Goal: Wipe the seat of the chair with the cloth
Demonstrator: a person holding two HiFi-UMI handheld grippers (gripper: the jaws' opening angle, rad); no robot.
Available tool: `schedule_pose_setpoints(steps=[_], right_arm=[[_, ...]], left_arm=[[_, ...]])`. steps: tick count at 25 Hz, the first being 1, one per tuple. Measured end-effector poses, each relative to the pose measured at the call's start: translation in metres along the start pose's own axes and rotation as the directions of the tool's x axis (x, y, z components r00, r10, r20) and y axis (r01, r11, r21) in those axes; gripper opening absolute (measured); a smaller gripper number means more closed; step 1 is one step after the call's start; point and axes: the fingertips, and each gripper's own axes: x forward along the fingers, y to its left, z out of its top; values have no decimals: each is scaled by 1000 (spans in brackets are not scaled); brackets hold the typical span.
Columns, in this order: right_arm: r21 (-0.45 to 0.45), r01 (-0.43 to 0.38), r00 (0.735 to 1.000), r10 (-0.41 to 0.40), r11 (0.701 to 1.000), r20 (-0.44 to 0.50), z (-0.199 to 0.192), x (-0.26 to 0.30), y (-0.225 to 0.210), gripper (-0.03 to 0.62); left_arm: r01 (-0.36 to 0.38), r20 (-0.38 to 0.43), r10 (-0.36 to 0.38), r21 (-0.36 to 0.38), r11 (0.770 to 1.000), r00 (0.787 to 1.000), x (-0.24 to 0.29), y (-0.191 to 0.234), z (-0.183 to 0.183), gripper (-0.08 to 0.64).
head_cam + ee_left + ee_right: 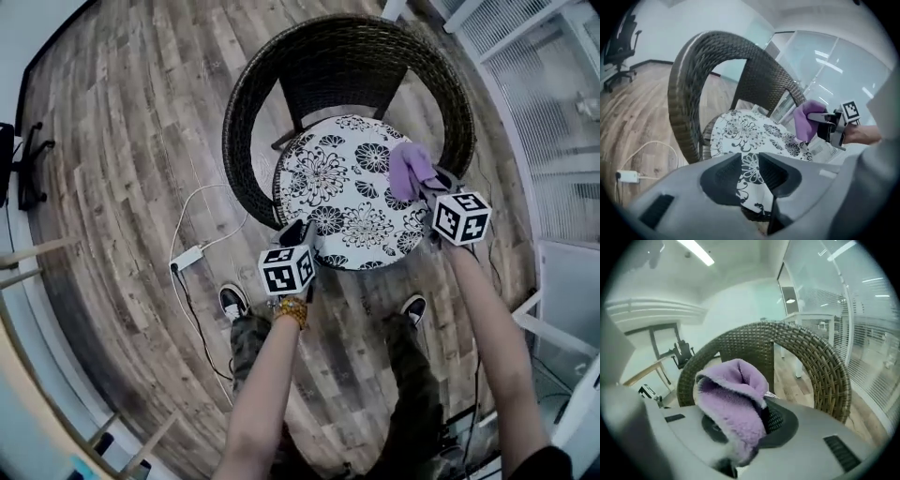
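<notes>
A dark wicker chair (347,47) stands on the wood floor with a round black-and-white floral seat cushion (347,187). My left gripper (298,230) is at the cushion's near-left edge, and in the left gripper view (750,171) its jaws are shut on the floral cushion fabric (745,131). My right gripper (429,187) is over the seat's right side, shut on a purple fleecy cloth (410,169). That cloth (736,404) bulges up out of the jaws in the right gripper view, with the chair's curved back (811,357) behind it. The left gripper view also shows the cloth (805,119).
A white power strip (187,258) and its cable lie on the floor left of the chair. The person's shoes (232,300) stand just in front of the seat. A black office chair (23,164) is far left, glass partitions (553,112) on the right.
</notes>
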Motion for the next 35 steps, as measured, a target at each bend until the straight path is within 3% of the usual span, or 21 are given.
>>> schedule_pose_setpoints(steps=[3,6,9,13,16,24,31,35], right_arm=[[42,0,996,-4,999,88,11,-51,33,72],[13,14,989,-16,1000,145,31,-93,64,72],[1,34,983,-34,999,181,60,-132,85,72],[76,68,964,-85,995,250,99,-205,108,73],[97,91,943,-118,991,311,133,-253,133,72],[82,134,883,-156,988,443,216,-368,195,72],[-8,139,839,-113,990,532,276,-431,240,72],[-101,196,815,-105,976,569,295,-450,249,72]], left_arm=[[15,70,-24,125,992,997,-33,-35,26,124],[22,156,-57,219,975,986,-72,-74,64,123],[28,217,-103,324,946,971,-115,-120,96,110],[28,252,-140,400,916,958,-189,-178,115,109],[10,299,-172,474,881,939,-246,-214,145,103],[-39,389,-249,601,798,887,-349,-300,201,92],[-52,411,-329,686,726,850,-410,-348,242,81],[-113,469,-330,696,709,819,-437,-360,258,81]])
